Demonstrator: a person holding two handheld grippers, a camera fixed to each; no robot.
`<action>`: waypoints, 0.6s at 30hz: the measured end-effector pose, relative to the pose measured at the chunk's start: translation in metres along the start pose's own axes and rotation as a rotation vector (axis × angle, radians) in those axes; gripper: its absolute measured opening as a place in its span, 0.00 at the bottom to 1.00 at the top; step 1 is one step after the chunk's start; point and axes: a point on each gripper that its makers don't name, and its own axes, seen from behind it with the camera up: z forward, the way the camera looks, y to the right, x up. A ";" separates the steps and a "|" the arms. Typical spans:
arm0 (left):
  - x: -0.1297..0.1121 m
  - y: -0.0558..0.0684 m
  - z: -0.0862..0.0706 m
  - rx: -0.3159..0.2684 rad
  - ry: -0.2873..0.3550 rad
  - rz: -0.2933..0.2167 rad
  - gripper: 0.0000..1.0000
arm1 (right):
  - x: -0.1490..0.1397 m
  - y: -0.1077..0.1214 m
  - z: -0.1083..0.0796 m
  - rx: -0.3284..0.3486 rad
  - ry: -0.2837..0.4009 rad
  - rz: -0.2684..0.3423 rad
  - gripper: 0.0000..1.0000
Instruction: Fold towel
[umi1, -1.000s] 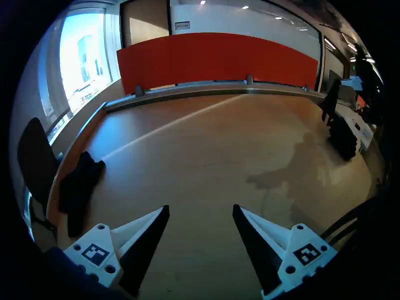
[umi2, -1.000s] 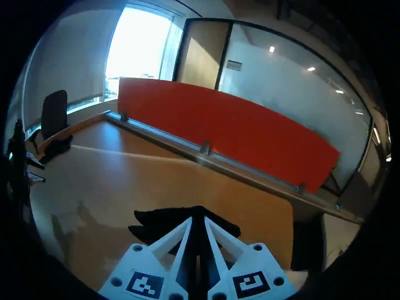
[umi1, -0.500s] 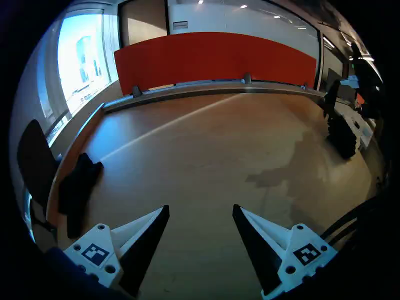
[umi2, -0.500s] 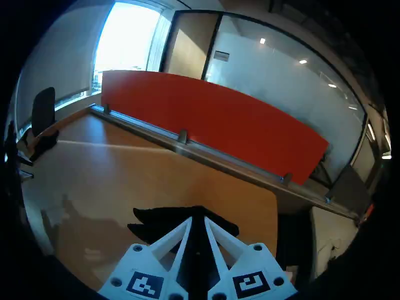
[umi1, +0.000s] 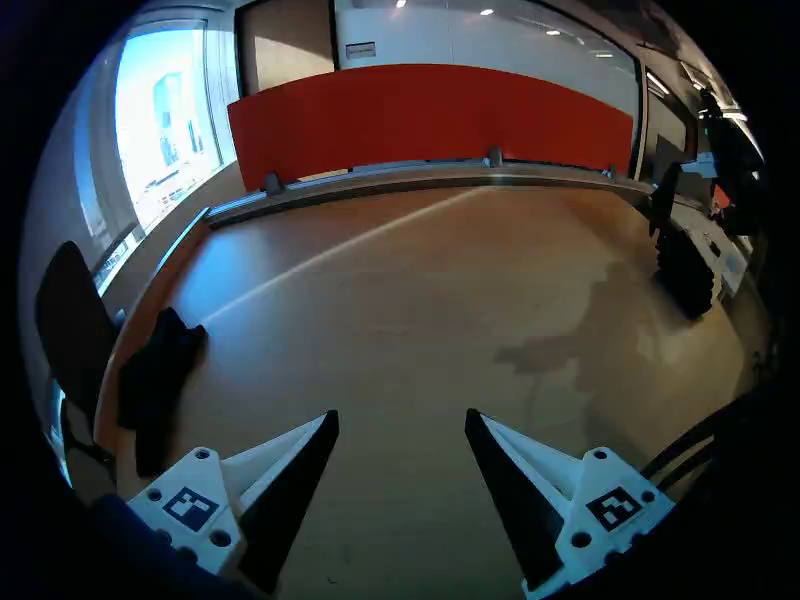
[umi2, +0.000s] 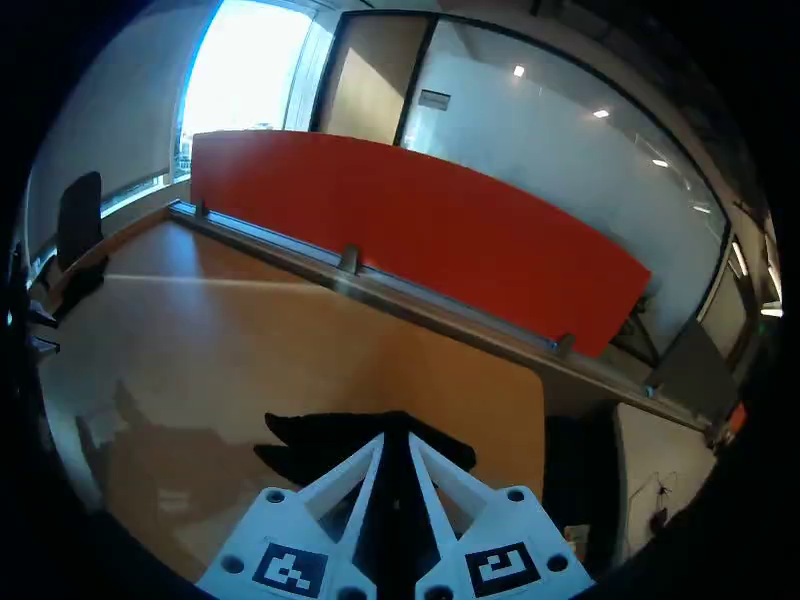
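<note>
**Right claw pinches the towel; left claw spread over bare wood**

In the right gripper view, the right claw (umi2: 396, 438) is pressed together on a black towel (umi2: 310, 442). The cloth is caught between both fingertips and spreads out to either side of them as a rumpled dark patch. The towel lies on the wooden tabletop (umi2: 230, 340), on the near side of the red divider panel (umi2: 420, 225) and well apart from it, towards the panel's right-hand end.

In the left gripper view, the left claw (umi1: 400, 414) is spread wide, its two dark fingers apart with only tabletop between them. It points towards the red divider panel across a long stretch of wood.

Well short of the panel's left end, a second dark cloth (umi1: 155, 385) lies bunched at the tabletop's edge. A dark chair (umi1: 70, 320) stands just beside it. A bright window (umi1: 165, 120) sits to the left of the panel.
</note>
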 end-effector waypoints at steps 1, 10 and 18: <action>0.000 0.000 0.000 -0.001 0.000 0.001 0.94 | -0.002 0.001 -0.001 -0.001 -0.002 0.002 0.05; 0.004 0.004 0.001 -0.011 0.002 0.013 0.94 | -0.031 0.012 -0.017 -0.023 -0.035 0.029 0.05; 0.007 0.009 0.002 -0.022 0.004 0.023 0.94 | -0.080 0.019 -0.039 -0.051 -0.101 0.070 0.05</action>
